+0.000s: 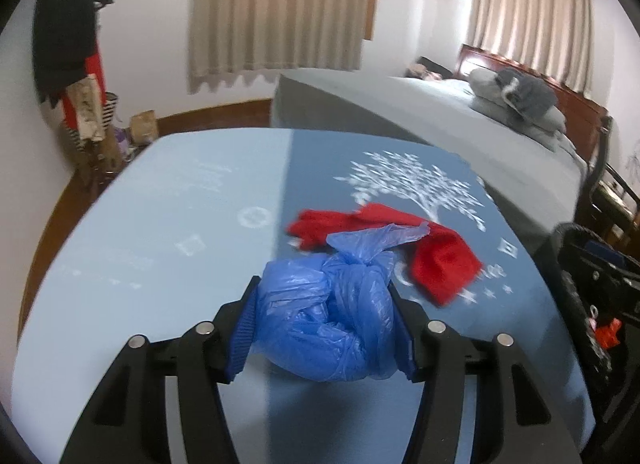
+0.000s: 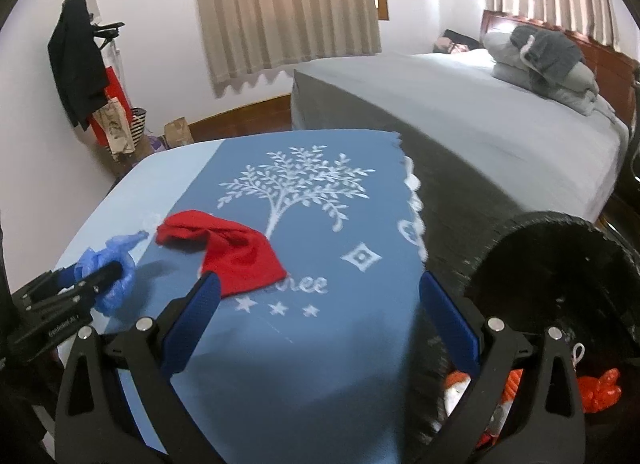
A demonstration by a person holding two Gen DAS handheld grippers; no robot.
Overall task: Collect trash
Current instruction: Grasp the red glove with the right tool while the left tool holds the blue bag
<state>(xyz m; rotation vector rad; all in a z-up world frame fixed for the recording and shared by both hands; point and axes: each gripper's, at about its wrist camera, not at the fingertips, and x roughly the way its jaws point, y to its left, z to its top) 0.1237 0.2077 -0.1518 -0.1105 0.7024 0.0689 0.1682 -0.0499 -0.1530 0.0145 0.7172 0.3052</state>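
Observation:
My left gripper (image 1: 324,296) is shut on a crumpled, knotted blue plastic bag (image 1: 328,320) and holds it just above the blue tablecloth (image 1: 160,223). The bag also shows in the right wrist view (image 2: 114,264), at the far left, in the left gripper (image 2: 100,280). A red cloth (image 1: 436,260) lies on the cloth beyond the bag, and in the right wrist view (image 2: 236,252) just ahead of my left finger. My right gripper (image 2: 320,288) is open and empty over the table. A black bin (image 2: 560,264) at the right holds red and white scraps.
The table cloth has a white tree print (image 2: 296,183). A bed (image 2: 500,135) with grey pillows stands behind the table. A coat rack with dark clothes (image 2: 76,63) and bags on the floor (image 2: 176,131) are at the far left wall. The bin also shows in the left wrist view (image 1: 592,288).

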